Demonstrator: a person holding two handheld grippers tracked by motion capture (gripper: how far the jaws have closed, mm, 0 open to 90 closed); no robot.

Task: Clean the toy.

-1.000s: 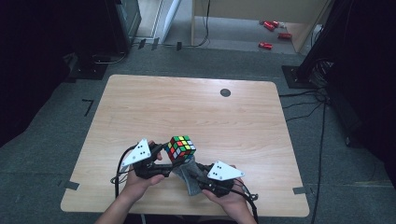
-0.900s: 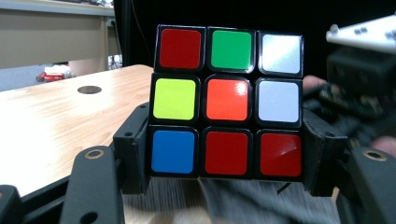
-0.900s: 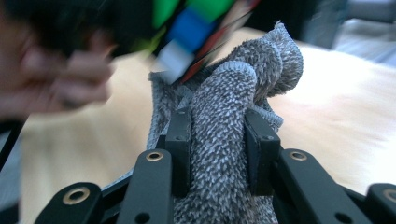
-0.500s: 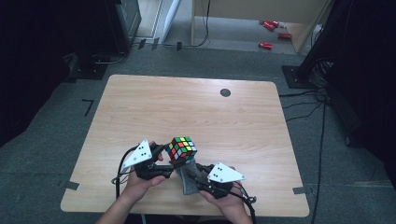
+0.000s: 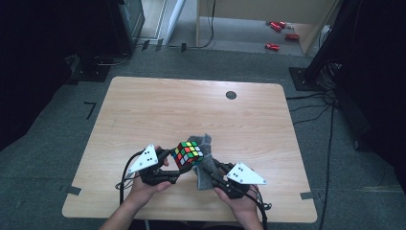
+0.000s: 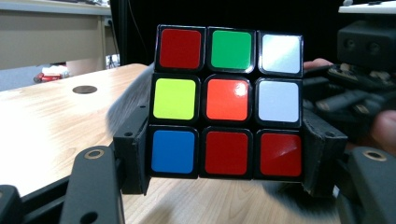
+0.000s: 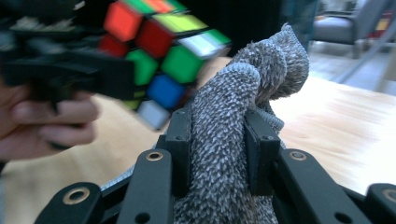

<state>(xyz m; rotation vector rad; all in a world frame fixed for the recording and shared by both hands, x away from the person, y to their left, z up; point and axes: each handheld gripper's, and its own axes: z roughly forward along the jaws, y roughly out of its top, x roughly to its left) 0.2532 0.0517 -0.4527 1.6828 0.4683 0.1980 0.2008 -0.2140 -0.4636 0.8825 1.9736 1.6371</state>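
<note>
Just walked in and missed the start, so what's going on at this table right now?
A person at a wooden table works with a handheld gripper in each hand. The left gripper is clamped on a colourful puzzle cube, held up off the table. The right gripper pinches a bunched grey cloth right beside the cube, apparently to wipe it. Whether cloth and cube touch is unclear.

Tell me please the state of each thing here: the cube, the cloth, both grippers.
Cube: scrambled, lifted off the table, clamped between the left gripper's jaws.
Cloth: bunched up, pinched between the right gripper's jaws, held beside the cube.
Left gripper: shut on the cube.
Right gripper: shut on the cloth.
</note>
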